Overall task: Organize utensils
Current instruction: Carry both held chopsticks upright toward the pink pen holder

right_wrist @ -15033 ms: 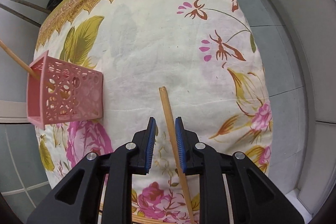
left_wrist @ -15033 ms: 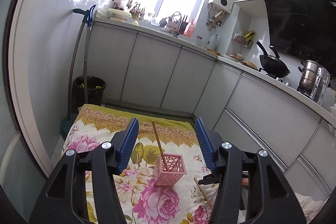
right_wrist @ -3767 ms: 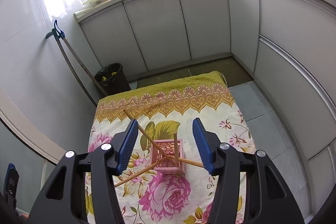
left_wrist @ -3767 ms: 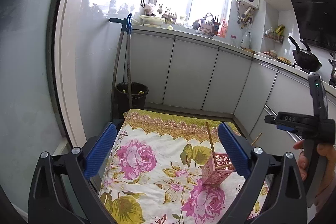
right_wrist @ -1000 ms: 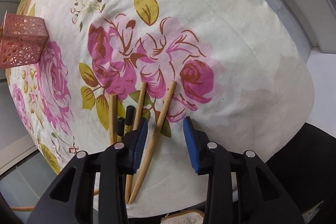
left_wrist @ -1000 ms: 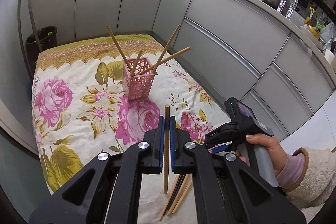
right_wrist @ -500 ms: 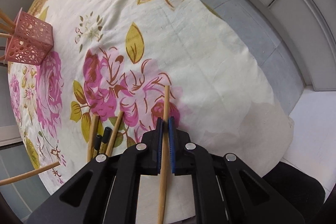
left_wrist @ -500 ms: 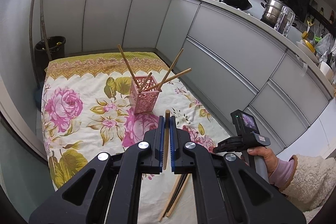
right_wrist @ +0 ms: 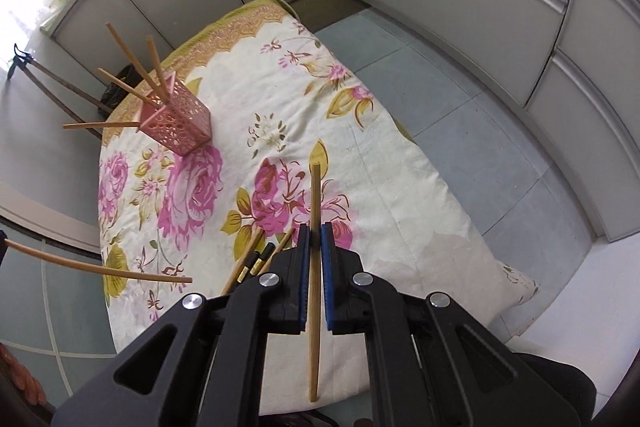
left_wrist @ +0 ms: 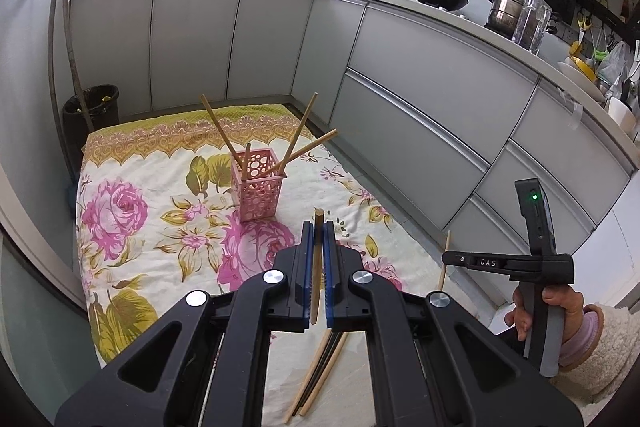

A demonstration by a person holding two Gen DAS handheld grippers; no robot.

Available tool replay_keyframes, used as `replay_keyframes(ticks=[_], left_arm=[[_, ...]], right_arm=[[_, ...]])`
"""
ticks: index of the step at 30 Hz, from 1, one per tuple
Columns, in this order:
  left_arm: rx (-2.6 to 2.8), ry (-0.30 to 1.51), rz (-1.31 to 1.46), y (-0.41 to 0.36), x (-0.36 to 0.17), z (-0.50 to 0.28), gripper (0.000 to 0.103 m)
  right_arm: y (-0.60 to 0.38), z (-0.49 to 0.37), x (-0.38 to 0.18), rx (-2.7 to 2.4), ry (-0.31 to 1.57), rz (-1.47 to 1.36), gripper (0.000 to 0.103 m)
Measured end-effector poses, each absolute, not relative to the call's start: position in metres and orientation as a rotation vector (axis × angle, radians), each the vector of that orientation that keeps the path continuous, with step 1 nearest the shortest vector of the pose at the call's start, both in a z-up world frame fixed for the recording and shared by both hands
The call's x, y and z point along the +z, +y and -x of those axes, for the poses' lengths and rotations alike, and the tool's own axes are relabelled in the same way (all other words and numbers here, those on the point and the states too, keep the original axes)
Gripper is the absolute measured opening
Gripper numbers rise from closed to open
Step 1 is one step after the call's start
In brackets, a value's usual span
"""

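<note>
A wooden chopstick [left_wrist: 317, 259] is clamped in the left gripper [left_wrist: 317, 227], another chopstick [right_wrist: 315, 227] in the right gripper [right_wrist: 315, 227]; both are held above the floral-clothed table [right_wrist: 400, 163], with the pink holder [left_wrist: 258, 189] further ahead

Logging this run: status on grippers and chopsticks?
Left gripper and right gripper each shut on a chopstick. Pink holder upright, four inside. Path looks open.

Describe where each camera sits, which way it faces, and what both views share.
Left wrist: on the left gripper, facing the pink holder and kitchen cabinets; the right hand shows.
Right wrist: on the right gripper, angled down at the floral cloth.
Shared: holder, cloth, loose chopsticks; each gripper clamps a chopstick.
</note>
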State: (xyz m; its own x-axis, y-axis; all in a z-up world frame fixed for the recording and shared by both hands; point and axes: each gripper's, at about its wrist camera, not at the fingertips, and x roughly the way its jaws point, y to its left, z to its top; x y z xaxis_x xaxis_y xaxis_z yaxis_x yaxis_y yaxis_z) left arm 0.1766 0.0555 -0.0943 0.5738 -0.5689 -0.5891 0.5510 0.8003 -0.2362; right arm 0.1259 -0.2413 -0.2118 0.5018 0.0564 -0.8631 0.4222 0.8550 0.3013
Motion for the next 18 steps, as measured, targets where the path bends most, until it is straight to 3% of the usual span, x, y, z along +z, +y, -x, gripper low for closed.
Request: replay_keyframes(ticks=[18], left_arm=[[-0.584, 0.600, 0.002, 0.024, -0.028, -0.181, 0.004]], right_arm=[[-0.268, -0.107, -0.085, -0.128, 0.801, -0.478, 0.006]])
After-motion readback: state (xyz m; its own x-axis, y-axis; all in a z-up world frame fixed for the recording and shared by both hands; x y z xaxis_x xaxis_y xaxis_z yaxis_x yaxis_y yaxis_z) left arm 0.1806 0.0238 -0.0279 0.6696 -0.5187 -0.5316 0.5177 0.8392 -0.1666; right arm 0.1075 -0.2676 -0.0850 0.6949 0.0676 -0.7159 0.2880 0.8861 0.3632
